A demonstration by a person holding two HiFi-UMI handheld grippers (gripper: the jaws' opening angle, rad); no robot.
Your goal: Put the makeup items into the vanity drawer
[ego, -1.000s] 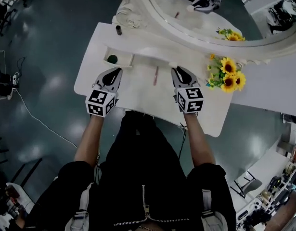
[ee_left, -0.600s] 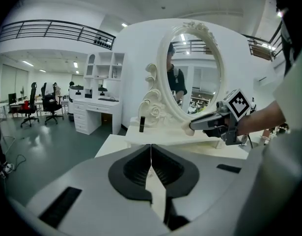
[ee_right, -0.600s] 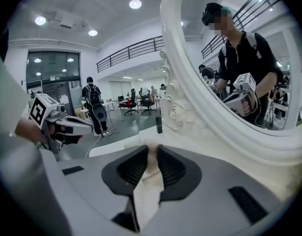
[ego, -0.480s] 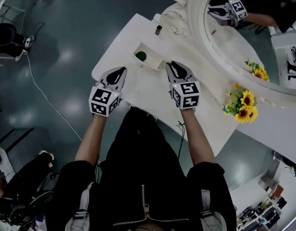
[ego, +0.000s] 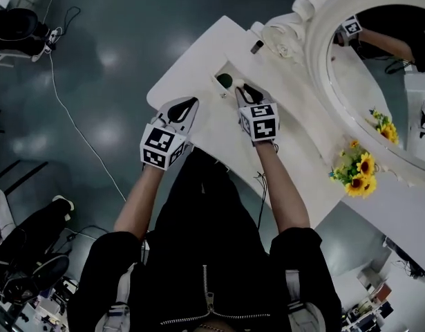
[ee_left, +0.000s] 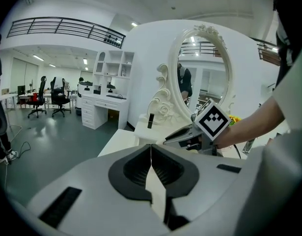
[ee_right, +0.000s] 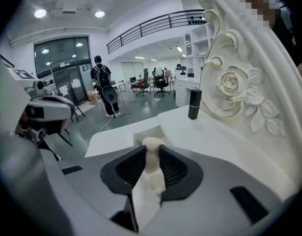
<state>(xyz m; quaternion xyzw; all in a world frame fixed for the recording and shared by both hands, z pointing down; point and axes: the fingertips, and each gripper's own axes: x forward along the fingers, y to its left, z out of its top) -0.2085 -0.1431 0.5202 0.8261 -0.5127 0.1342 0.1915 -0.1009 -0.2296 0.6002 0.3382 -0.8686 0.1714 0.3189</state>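
My right gripper [ego: 248,89] hangs at the near rim of the small open vanity drawer [ego: 220,87]. A cream-coloured makeup item [ee_right: 151,143] stands between its pads, and its jaws [ee_right: 151,151] are opening around it. The drawer [ee_right: 145,132] lies just ahead of the jaws. A dark green round item [ego: 224,80] rests inside the drawer. My left gripper [ego: 191,103] hovers over the white tabletop [ego: 198,54] left of the drawer; its jaws [ee_left: 151,147] are shut with nothing in them. The right gripper [ee_left: 182,136] also shows in the left gripper view.
A black lipstick tube [ego: 257,46] [ee_right: 193,103] stands on the top beside the carved mirror frame [ego: 295,30]. Sunflowers [ego: 361,170] sit at the right under the oval mirror [ego: 378,68]. A cable [ego: 74,116] runs across the floor at the left.
The head view has swung round. My right gripper has carried the cream item leftward to the drawer. The left gripper stays beside it. The pink stick seen earlier is out of view.
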